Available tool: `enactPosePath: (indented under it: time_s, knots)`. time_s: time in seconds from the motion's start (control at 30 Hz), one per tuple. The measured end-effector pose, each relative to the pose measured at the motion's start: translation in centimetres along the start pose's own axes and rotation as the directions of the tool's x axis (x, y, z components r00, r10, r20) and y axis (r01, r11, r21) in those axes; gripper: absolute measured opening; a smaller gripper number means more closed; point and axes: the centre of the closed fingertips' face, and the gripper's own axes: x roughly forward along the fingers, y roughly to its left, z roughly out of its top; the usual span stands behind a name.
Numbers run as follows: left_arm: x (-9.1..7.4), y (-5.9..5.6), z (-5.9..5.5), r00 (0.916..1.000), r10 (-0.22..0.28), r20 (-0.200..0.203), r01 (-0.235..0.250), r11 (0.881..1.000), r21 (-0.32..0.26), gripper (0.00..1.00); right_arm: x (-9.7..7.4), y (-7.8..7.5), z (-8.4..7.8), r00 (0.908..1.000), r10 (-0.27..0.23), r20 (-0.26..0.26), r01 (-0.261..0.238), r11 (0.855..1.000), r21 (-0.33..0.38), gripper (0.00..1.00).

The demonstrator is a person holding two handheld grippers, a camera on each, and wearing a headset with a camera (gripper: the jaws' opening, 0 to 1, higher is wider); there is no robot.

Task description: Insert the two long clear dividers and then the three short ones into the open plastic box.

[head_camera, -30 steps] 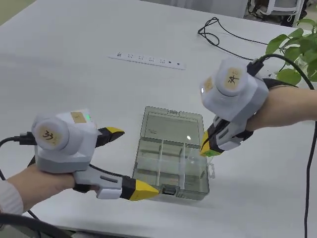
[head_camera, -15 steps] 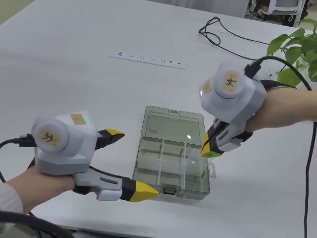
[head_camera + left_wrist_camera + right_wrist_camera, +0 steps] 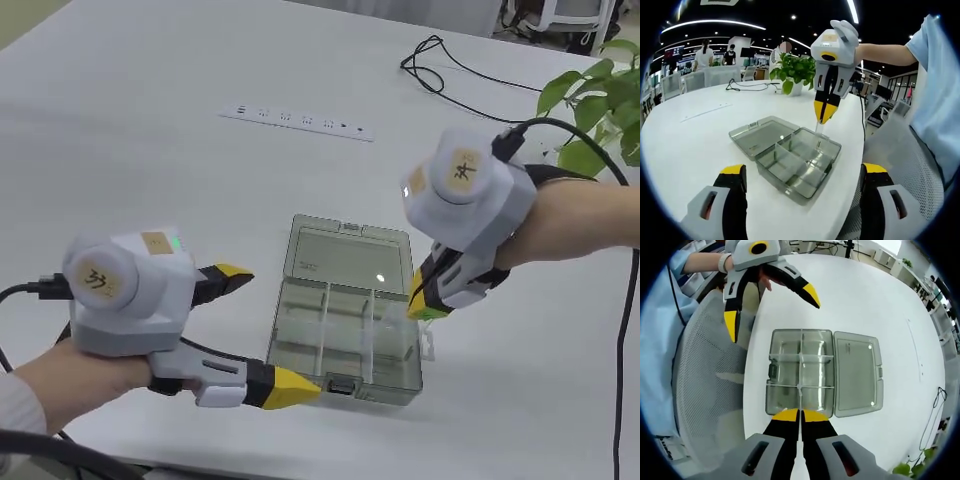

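**Status.** The right tongs [image 3: 420, 310] are clenched on a clear divider [image 3: 818, 134], which hangs from the tips over the right end of the plastic box [image 3: 375, 382]. Its lower edge is at or just inside the rim. The left tongs [image 3: 262, 328] are released, jaws spread wide. They sit just beside the box's front-left corner, and contact with it cannot be confirmed. The box rests on the white surface [image 3: 150, 150] with its lid [image 3: 350, 255] folded flat behind it. Seated dividers [image 3: 790, 386] already split the tray into compartments; the exact count is not clear.

**Step in hand (judgement).** This is the lowering of the held divider into its slots.
- Keep the piece upright and square to the wall grooves.
- Line it up with the notches of the crossing pieces before pressing.
- Push straight down without twisting, since thin clear plastic is likely to bow or skip a groove.
- Brace the box with the left tongs so it does not slide.
- Release only once the top edge sits level with its neighbours.

**Change from one second ago.** The right tongs sit marginally lower and closer to the right wall. The tilted clear piece seen then inside the tray now reads as nearer upright. The left tongs are slightly lower and remain spread.
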Motion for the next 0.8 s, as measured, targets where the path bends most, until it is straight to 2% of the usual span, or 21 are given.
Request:
enactPosePath:
  time_s: [0.23, 0.8]
  knots:
    - [0.0, -0.1, -0.1, 1.0000, -0.001, -0.004, 0.001, 1.000, 0.001, 0.96, 0.0, 0.2, 0.3, 0.9999, -0.001, 0.014, 0.001, 1.000, 0.005, 0.02]
    - [-0.3, 0.2, -0.3, 1.0000, 0.006, 0.001, -0.006, 1.000, -0.011, 0.95, 1.5, 0.4, 0.4, 0.9993, 0.027, -0.027, -0.027, 1.000, -0.013, 0.02]
